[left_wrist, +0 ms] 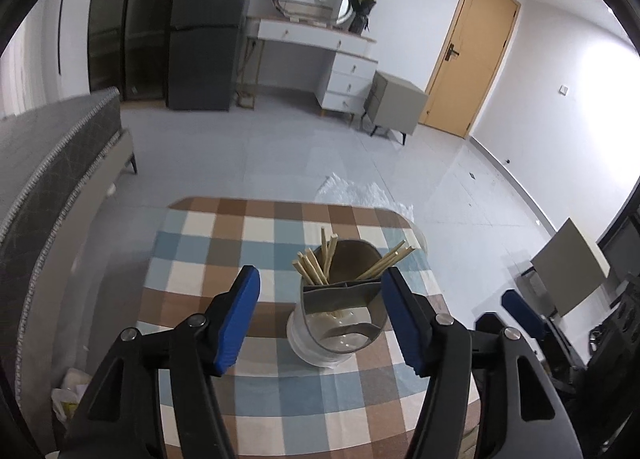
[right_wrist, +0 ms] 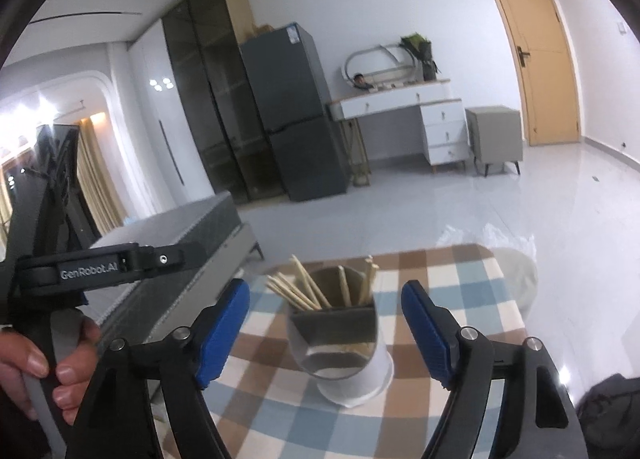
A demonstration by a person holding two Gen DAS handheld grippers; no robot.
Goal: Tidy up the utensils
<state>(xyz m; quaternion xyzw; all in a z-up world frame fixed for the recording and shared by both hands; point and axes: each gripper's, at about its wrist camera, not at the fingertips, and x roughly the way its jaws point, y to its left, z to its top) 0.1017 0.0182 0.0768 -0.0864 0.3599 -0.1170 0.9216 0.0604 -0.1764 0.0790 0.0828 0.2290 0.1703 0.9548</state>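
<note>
Chopsticks upright in holder; our left gripper and right gripper spread, empty. Risk: a careless reach tips the holder, scattering sticks.

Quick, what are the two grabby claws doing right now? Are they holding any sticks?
Left gripper: open, holding nothing.
Right gripper: open, holding nothing.
The chopsticks are all in the holder.
</note>
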